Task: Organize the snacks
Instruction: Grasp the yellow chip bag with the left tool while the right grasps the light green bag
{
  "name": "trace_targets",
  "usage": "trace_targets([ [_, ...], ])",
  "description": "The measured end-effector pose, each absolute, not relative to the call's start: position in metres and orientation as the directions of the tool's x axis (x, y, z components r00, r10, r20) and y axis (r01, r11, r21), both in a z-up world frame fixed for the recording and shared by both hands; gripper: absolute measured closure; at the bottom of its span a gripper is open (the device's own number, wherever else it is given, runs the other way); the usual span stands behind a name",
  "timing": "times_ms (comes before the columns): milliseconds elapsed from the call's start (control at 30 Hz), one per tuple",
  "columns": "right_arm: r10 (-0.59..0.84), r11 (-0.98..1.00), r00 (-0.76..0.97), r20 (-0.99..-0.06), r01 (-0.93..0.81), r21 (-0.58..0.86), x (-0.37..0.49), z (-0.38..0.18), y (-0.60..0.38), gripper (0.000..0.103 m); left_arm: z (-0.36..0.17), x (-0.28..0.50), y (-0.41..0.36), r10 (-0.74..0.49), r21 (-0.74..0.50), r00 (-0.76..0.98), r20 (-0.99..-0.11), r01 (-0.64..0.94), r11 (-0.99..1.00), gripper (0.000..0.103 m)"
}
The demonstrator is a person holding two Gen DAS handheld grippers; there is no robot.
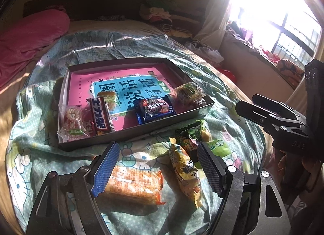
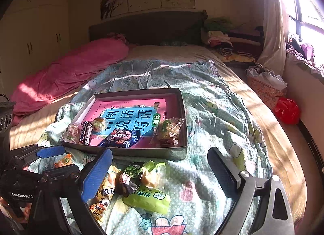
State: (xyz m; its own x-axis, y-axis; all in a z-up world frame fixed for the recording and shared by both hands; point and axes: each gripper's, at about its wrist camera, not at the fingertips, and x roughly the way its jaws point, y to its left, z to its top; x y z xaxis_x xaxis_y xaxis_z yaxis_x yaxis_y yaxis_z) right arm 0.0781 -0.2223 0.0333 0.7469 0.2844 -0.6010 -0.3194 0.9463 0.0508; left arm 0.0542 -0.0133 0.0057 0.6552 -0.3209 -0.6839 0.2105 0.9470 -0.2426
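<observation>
Window blown out by glare; orange packet partly behind the left claw's blue pad.

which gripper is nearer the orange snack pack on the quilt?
Left. The left gripper hangs open right over the orange snack pack, its blue pad beside it. The right gripper is off to the side, open above the green snack pack.

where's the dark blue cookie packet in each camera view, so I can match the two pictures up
Left wrist view: the dark blue cookie packet lies in the tray, centre of the picture, by the near wall.
Right wrist view: the same packet lies left of centre, again by the tray's near wall.
Shared landmark: the pink and blue book under it.
</observation>
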Motion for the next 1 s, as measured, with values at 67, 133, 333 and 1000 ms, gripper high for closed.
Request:
trace_targets([
  [67, 0.283, 0.947, 0.739, -0.612, -0.316, 0.057, 0.078, 0.031, -0.224, 0.008, 0.005, 0.051, -0.018, -0.322, -0.235, 0.649, -0.689, 0.221, 0.947, 0.023],
  [133, 0.280, 0.948, 0.732, -0.621, -0.313, 0.058, 0.077, 0.028, -0.226, 0.008, 0.003, 0.049, -0.022, -0.323, -0.229, 0.643, -0.694, 0.228, 0.946, 0.023],
  [333, 0.278, 0.946, 0.704, -0.653, -0.319, 0.058, 0.076, 0.018, -0.229, 0.008, -0.002, 0.044, -0.033, -0.330, -0.218, 0.622, -0.710, 0.252, 0.943, 0.023],
  [1000, 0.252, 0.944, 0.640, -0.725, -0.329, 0.037, 0.077, -0.012, -0.234, 0.008, -0.022, 0.042, -0.059, -0.320, -0.176, 0.560, -0.764, 0.297, 0.939, 0.023],
])
